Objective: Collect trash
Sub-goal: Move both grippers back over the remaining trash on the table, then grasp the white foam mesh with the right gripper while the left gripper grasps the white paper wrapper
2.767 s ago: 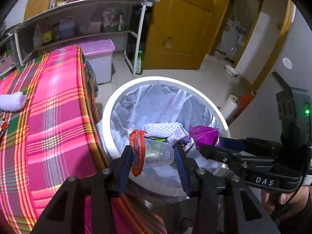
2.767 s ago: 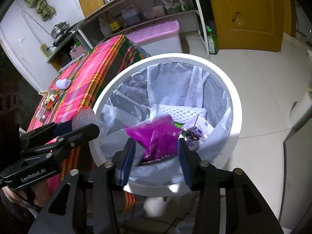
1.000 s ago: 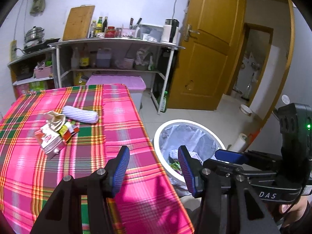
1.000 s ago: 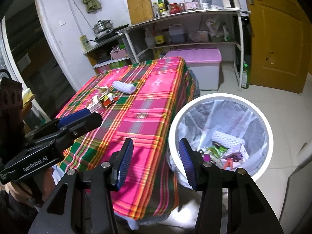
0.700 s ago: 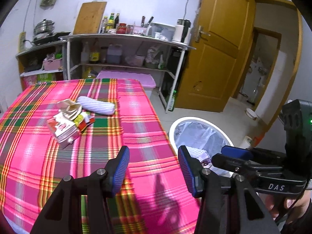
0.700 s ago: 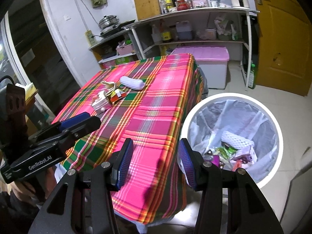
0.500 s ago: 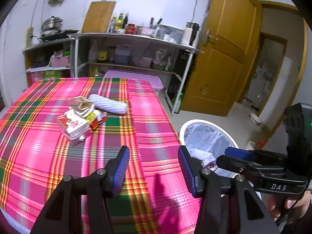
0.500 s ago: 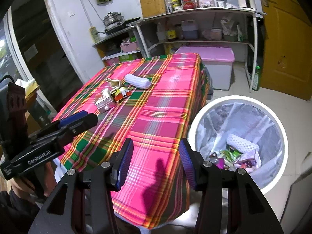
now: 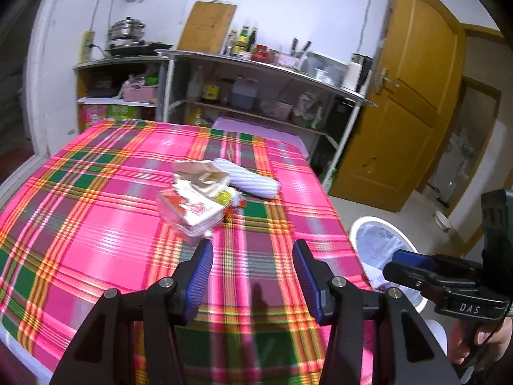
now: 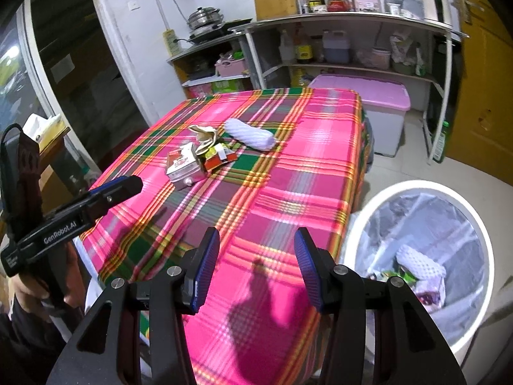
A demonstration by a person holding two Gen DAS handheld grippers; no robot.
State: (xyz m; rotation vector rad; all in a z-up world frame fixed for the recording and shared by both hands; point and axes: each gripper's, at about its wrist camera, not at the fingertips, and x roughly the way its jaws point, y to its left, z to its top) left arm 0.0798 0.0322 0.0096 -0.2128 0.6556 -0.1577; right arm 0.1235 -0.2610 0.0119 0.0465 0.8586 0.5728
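Observation:
A small pile of trash lies mid-table on the pink plaid cloth (image 9: 96,218): a red-and-white carton (image 9: 192,210), crumpled beige paper (image 9: 205,175), a white foam sleeve (image 9: 247,183) and small red and green wrappers (image 10: 219,157). My left gripper (image 9: 251,272) is open and empty, above the near part of the table, short of the carton. My right gripper (image 10: 256,264) is open and empty above the table's near right corner. The white bin (image 10: 426,192) with a grey liner stands on the floor right of the table and holds trash.
A metal shelf rack (image 10: 352,19) with bottles and jars stands behind the table. A pink-lidded storage box (image 10: 381,96) sits under it. A yellow door (image 9: 410,102) is at the right. The table's right edge drops to the bin (image 9: 384,243).
Both grippers let go of their trash over the bin, then pulled back and swung left over the table. The trash pile has come nearer to the left gripper.

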